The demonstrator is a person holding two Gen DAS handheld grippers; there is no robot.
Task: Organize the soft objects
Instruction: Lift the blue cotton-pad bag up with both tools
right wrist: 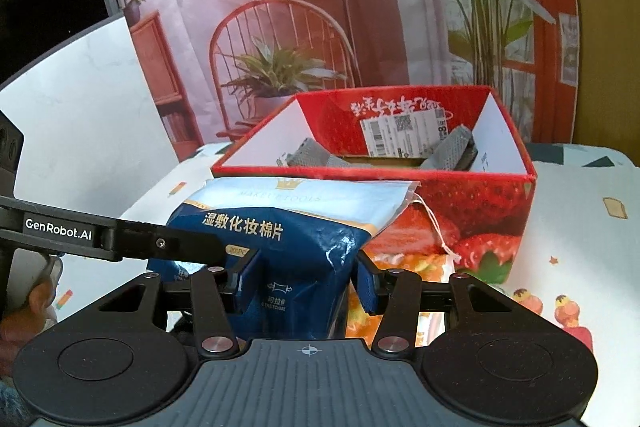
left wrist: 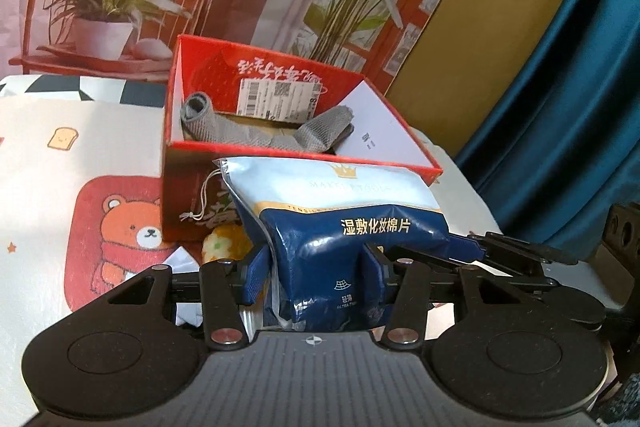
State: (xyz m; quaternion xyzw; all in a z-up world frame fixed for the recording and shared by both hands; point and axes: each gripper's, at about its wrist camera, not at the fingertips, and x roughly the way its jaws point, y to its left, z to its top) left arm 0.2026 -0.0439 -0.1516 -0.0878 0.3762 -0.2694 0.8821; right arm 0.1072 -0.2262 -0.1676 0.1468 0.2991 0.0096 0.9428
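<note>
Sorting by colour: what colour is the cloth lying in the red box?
Grey cloth, clearest in the left wrist view.

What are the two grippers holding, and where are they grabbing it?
Both hold the cotton pad bag: left gripper and right gripper each pinch its lower blue part.

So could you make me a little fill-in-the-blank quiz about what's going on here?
1. Both grippers, left and right, are shut on one blue ____.
2. The box behind it is printed with ____.
3. Inside the box lies a ____ cloth.
4. The sheet beside the box shows a cartoon ____.

Missing words: bag; strawberries; grey; bear
</note>
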